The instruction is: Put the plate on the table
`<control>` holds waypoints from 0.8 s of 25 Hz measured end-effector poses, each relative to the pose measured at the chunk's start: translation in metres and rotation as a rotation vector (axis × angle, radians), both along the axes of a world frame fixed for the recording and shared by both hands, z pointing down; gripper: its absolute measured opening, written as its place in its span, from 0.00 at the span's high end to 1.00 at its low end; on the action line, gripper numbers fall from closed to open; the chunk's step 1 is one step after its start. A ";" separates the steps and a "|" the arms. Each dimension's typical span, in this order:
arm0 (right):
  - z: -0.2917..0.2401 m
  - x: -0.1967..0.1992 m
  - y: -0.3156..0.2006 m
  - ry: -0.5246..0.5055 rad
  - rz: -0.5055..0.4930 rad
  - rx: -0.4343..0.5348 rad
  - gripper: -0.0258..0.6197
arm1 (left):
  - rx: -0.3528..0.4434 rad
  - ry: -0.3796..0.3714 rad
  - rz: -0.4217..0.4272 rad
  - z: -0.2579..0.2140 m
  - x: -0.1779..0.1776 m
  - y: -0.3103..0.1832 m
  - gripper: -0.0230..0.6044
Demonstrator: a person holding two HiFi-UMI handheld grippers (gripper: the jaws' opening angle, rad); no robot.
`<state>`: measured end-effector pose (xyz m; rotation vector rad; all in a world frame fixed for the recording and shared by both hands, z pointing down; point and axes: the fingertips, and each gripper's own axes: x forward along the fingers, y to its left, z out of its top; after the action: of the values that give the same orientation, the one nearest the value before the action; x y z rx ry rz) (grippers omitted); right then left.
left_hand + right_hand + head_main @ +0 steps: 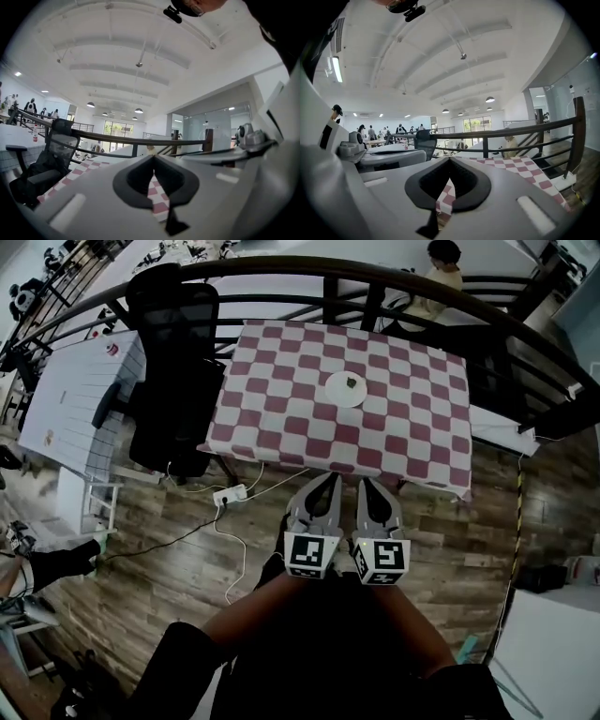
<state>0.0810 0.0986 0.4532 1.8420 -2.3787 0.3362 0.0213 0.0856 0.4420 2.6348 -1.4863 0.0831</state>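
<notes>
A white plate (345,389) with a small dark item (351,382) on it rests on the table with the red-and-white checked cloth (281,418), toward its far middle. My left gripper (329,479) and right gripper (367,484) are side by side close to my body, over the wood floor just short of the table's near edge. Both point at the table and both are shut with nothing between their fingers. In the left gripper view the closed tips (153,157) frame the checked cloth (70,176). The right gripper view shows its tips (450,160) closed too, with the cloth (520,166) ahead. The plate is hidden in both gripper views.
A black office chair (173,362) stands at the table's left end, beside a white desk (75,399). A power strip (230,494) with cables lies on the floor near the table's front left leg. A dark curved railing (394,282) runs behind the table, with a seated person (441,273) beyond.
</notes>
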 end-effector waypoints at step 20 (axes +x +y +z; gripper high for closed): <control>-0.012 0.018 0.050 0.017 0.001 0.066 0.96 | 0.046 -0.045 0.034 -0.007 0.032 0.053 0.95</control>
<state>0.0990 0.1484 0.4417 1.8663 -2.4052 0.2442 0.0534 0.1390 0.4346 2.7124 -1.4745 0.1133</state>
